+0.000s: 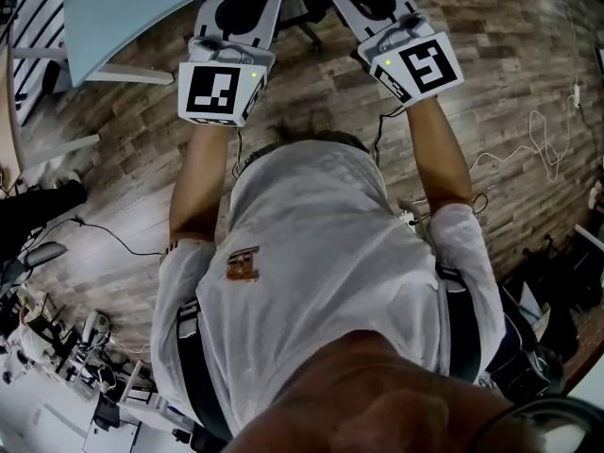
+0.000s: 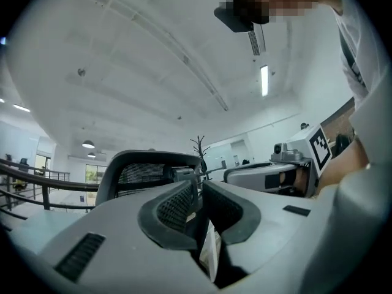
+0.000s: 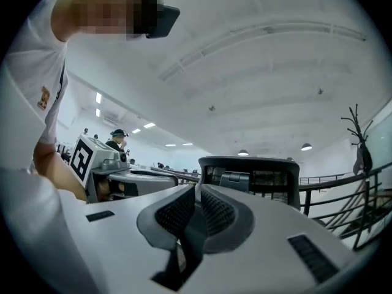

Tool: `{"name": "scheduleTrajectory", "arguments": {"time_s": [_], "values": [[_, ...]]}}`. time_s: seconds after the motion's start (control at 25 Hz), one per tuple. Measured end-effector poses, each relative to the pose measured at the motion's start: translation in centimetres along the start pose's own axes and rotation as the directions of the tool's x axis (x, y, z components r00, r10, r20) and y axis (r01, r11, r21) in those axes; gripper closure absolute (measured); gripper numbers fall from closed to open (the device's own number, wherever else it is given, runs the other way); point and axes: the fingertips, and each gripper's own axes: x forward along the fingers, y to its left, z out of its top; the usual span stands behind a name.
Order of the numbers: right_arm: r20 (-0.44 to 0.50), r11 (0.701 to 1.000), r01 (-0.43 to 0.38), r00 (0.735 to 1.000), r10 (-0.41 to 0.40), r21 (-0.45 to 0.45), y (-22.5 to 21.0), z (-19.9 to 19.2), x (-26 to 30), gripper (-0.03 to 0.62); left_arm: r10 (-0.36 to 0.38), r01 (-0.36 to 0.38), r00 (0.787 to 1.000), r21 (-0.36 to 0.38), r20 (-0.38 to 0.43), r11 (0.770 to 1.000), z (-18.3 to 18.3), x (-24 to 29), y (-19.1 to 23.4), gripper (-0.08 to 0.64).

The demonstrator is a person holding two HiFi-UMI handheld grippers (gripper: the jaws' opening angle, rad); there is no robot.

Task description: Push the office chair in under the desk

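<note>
A person's left gripper (image 2: 197, 192) and right gripper (image 3: 197, 190) face the mesh back of an office chair (image 2: 147, 171). Both pairs of jaws are closed together, holding nothing.

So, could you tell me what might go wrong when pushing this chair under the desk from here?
Both the left gripper and right gripper are shut, so only narrow tips would meet the office chair; they might slip or swivel it. The desk sits off to the left, so the chair could clip its white frame. The white cable might snag a foot.
</note>
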Motion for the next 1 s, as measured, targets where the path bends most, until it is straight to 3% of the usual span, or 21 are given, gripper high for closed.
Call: {"name": "scheduleTrajectory", "arguments": {"time_s": [0.4,1.0], "values": [[0.064,0.989,-0.012,0.998,0.002,0.148,2.9,-0.8,-0.1,0.551,-0.031,0.033,0.999,-0.082,0.02,0.996,0.0,-1.3,-0.9,0.539],[0.041,0.987,0.001,0.999,-0.007,0.159,2.7,-2.1,0.6,0.557,-0.058,0.059,0.998,-0.095,0.012,0.994,-1.5,-1.7,-0.7,0.54]]}}
